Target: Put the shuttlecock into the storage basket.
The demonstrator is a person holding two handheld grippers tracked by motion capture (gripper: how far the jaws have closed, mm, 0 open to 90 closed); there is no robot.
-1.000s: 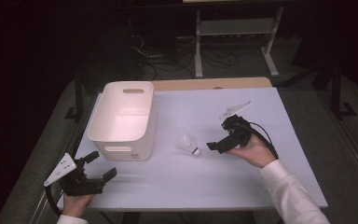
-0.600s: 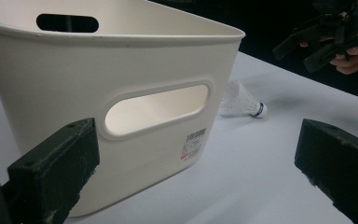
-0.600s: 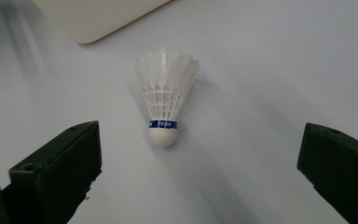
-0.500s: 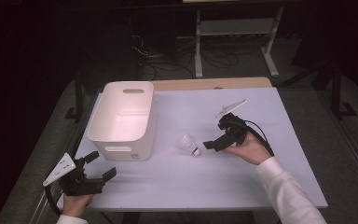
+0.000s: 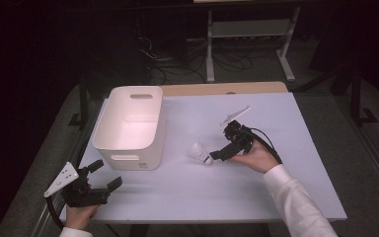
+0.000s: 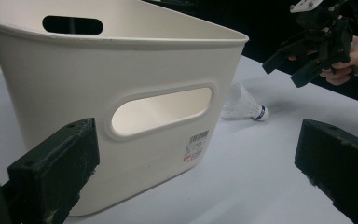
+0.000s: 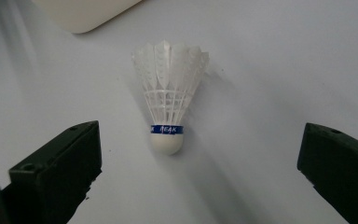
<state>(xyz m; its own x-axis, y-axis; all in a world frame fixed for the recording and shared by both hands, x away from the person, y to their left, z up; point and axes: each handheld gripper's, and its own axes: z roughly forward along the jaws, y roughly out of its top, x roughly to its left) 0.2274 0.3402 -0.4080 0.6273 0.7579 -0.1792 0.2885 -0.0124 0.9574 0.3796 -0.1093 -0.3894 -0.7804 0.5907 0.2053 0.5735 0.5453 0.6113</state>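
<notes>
A white feather shuttlecock (image 5: 199,152) with a blue band lies on its side on the pale table (image 5: 286,113), right of the white bin. My right gripper (image 5: 220,148) is open just right of it, jaws pointing at its cork end. In the right gripper view the shuttlecock (image 7: 168,105) lies between and a little beyond the wide-apart jaws of my right gripper (image 7: 200,140), cork toward me, untouched. My left gripper (image 5: 106,174) stands open near the front left corner with nothing in it. In the left gripper view my left gripper (image 6: 198,140) faces the bin's handle side.
The white plastic bin (image 5: 128,126) with cut-out handles stands at the table's left; its inside looks bare. In the left gripper view the bin (image 6: 121,93) is close ahead, with the shuttlecock (image 6: 243,105) and the right gripper (image 6: 282,73) beyond. A metal rack (image 5: 246,29) stands behind the table.
My right gripper has edged a little to the left, closer to the shuttlecock. The left gripper and the shuttlecock have stayed put.
</notes>
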